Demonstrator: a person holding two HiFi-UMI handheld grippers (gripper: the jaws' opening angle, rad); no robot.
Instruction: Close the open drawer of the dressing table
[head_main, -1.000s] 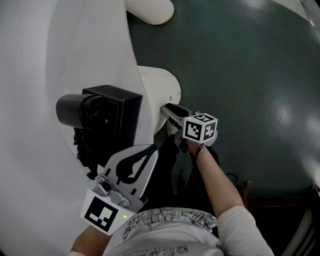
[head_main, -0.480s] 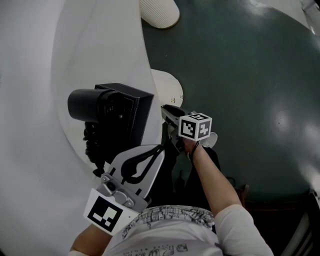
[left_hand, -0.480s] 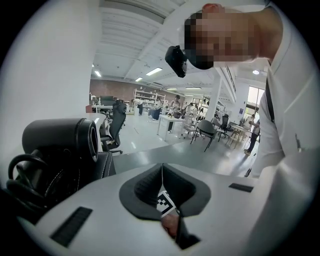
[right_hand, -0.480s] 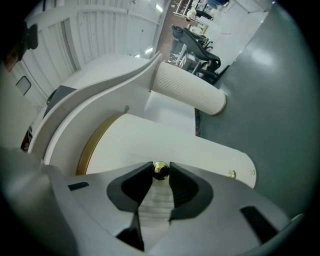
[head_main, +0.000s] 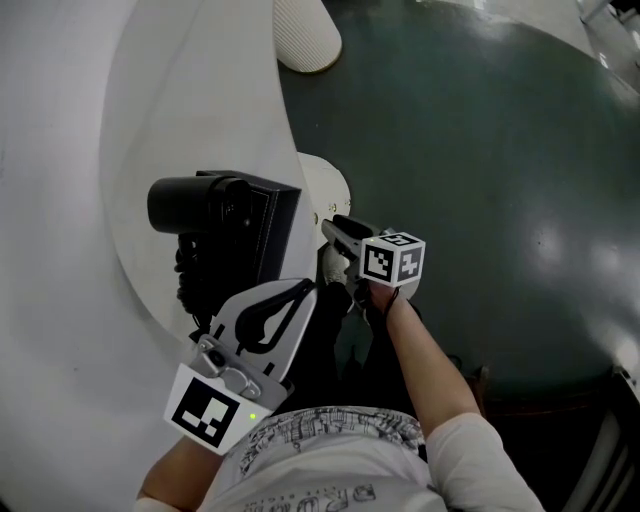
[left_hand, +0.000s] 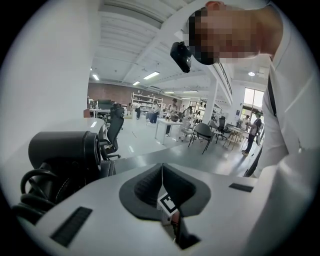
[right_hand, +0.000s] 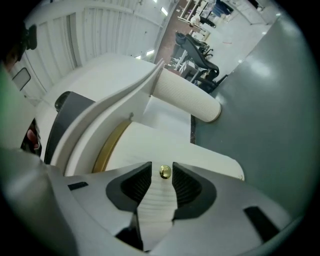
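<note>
The right gripper's (head_main: 332, 226) jaws have just been opening and now stand apart either side of the drawer's brass knob (right_hand: 164, 172), no longer pinching it. The drawer (head_main: 325, 185) juts less from the counter (head_main: 200, 100) edge than a second ago, so I'd say it's nearly home and being let go. The left gripper (head_main: 298, 292) hangs near the drawer, jaws together on nothing.

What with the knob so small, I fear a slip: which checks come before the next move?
1. Gold knob between right tool's jaws: ok.
2. Knob gripped: not ok; jaws have just been opening, gaps both sides.
3. Drawer fully in: not ok; it juts beyond the table.
4. Left tool clear of drawer: ok; shut, empty, apart from it.
</note>
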